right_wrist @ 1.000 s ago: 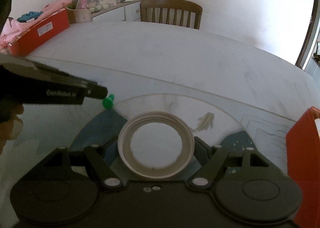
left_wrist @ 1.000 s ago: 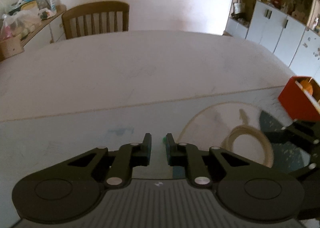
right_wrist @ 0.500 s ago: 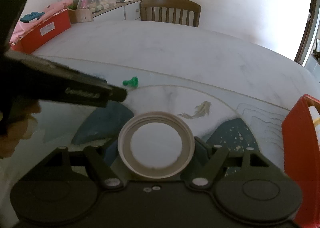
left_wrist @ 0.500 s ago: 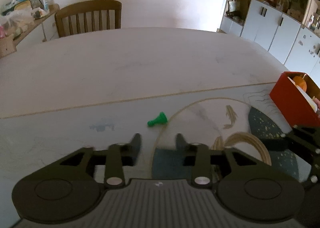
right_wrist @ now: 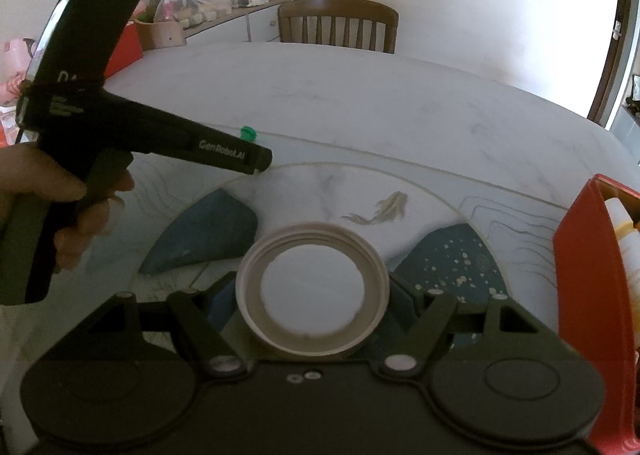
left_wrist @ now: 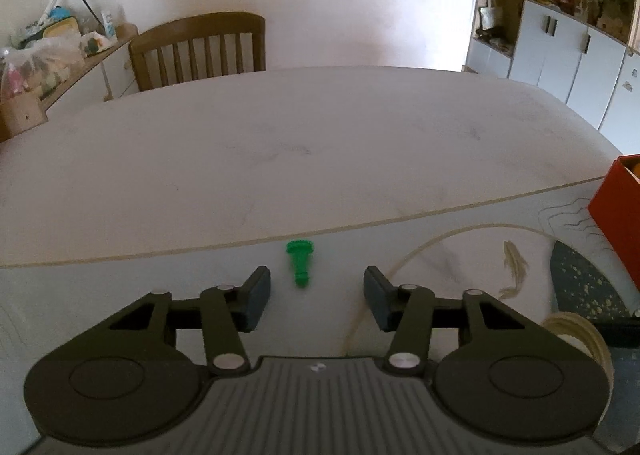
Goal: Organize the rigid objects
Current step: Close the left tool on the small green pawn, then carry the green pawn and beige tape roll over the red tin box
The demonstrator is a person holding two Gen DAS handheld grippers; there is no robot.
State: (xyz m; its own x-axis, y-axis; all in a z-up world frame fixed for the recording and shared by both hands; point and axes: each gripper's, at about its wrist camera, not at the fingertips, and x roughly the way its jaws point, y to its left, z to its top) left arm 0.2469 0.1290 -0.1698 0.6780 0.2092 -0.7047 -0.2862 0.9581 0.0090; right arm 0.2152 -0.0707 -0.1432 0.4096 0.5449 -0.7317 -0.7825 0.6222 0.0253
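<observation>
L gripper (left_wrist: 316, 287), jaws just opened & spread, is being kept off the green pawn (left_wrist: 298, 262) lying at 12 o'clock; jar lid (right_wrist: 312, 291) is being pinched by R gripper (right_wrist: 312, 295), prob. for the red bin (right_wrist: 576, 279) at 3 o'clock.

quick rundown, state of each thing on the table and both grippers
left hand-held gripper: open, jaws just opened, nothing held
green peg: lying on its side on the table, free, just ahead of the left jaws
right hand-held gripper: shut on the white lid
white lid: held between the fingers, open side facing the camera
red box: open-topped, items inside
</observation>
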